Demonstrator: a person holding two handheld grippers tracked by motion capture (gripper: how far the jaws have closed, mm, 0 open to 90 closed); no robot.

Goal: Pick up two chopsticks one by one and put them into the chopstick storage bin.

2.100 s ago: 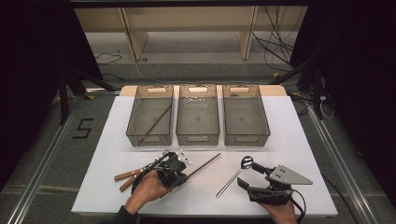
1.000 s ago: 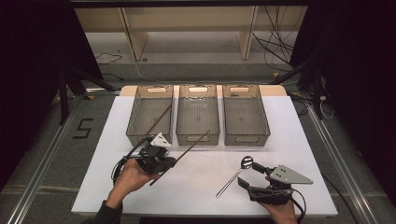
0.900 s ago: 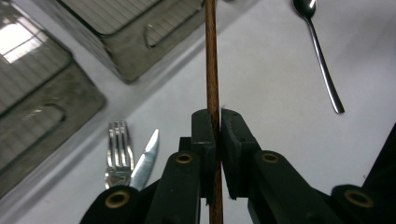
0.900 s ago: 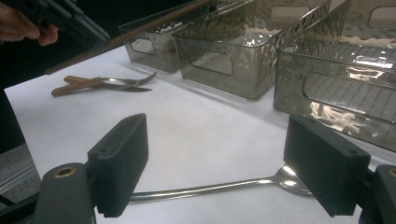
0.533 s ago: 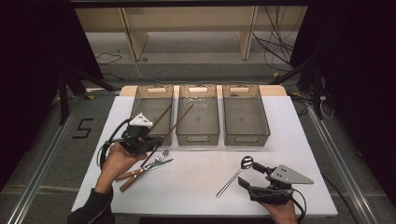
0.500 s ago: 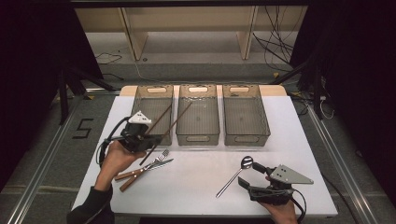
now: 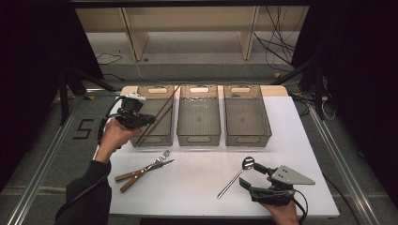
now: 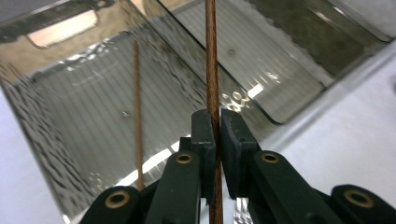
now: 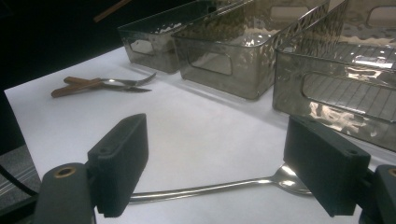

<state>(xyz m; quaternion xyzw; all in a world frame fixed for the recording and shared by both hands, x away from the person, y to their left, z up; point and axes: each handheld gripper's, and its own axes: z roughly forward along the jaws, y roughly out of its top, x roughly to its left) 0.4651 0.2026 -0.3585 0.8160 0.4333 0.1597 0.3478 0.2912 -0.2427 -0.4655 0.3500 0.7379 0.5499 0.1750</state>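
Observation:
My left gripper (image 7: 142, 120) hangs over the near left part of the leftmost clear bin (image 7: 152, 140), shut on a brown wooden chopstick (image 7: 165, 99). In the left gripper view the chopstick (image 8: 211, 56) runs straight up between the closed jaws, and a second chopstick (image 8: 137, 116) lies inside the bin (image 8: 28, 116) below. My right gripper (image 7: 251, 177) rests near the table's front right with its jaws wide open. A metal spoon (image 7: 237, 176) lies flat on the table, and in the right gripper view its handle (image 9: 210, 189) crosses between the open jaws untouched.
A fork and a knife with wooden handles (image 7: 145, 168) lie crossed on the white table (image 7: 197, 187) in front of the left bin. Two more clear bins, middle (image 7: 199, 139) and right (image 7: 247, 139), stand in a row beside it.
My left gripper has carried the chopstick from the middle of the table leftward and away, up to the left bin. The right gripper and the spoon have stayed put.

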